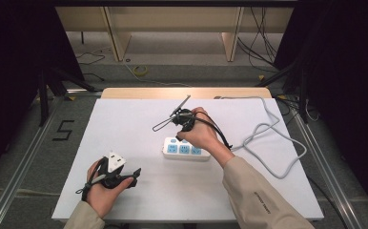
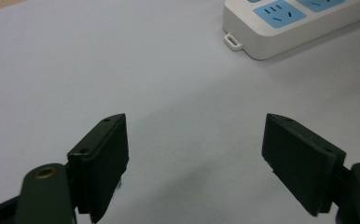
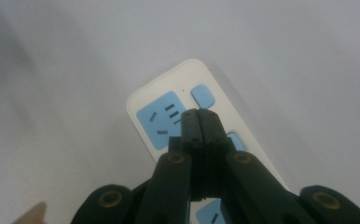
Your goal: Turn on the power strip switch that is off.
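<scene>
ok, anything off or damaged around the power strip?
Nothing stands out. The power strip lies flat on the white table, casing intact, sockets empty. Its grey cable loops loosely to the right. The right gripper hangs shut above it.

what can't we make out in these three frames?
- White power strip with blue sockets: its right end in the high view is hidden by the right hand.
- Same strip: cut off by the frame's top edge in the left gripper view, overlapped by the shut right tongs in the right gripper view.
- Contact between those tongs and the strip: unclear.
- Grey cable: its plug end lies beyond the table's far edge.
</scene>
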Available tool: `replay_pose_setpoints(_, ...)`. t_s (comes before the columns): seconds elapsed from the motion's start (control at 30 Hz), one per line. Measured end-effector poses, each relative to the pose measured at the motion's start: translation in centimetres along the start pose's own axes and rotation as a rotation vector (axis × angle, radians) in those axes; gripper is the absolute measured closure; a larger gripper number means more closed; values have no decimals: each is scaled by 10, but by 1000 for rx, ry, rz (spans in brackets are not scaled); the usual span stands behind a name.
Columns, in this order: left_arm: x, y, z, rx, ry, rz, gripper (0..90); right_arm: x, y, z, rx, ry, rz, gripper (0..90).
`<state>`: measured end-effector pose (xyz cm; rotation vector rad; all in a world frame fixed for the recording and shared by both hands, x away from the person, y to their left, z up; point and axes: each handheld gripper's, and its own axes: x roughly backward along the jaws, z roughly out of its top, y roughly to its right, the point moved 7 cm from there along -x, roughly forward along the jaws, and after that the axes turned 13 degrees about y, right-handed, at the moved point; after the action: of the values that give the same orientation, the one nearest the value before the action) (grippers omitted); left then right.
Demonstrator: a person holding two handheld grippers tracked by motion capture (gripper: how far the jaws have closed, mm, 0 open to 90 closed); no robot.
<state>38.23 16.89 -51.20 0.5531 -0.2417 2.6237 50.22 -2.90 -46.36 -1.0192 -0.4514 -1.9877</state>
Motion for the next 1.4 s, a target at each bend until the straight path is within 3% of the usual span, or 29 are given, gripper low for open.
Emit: replay_pose_setpoints(1.4, 0, 0, 0, 0, 2, -4, 231, -24, 7, 10, -35, -13, -14, 900)
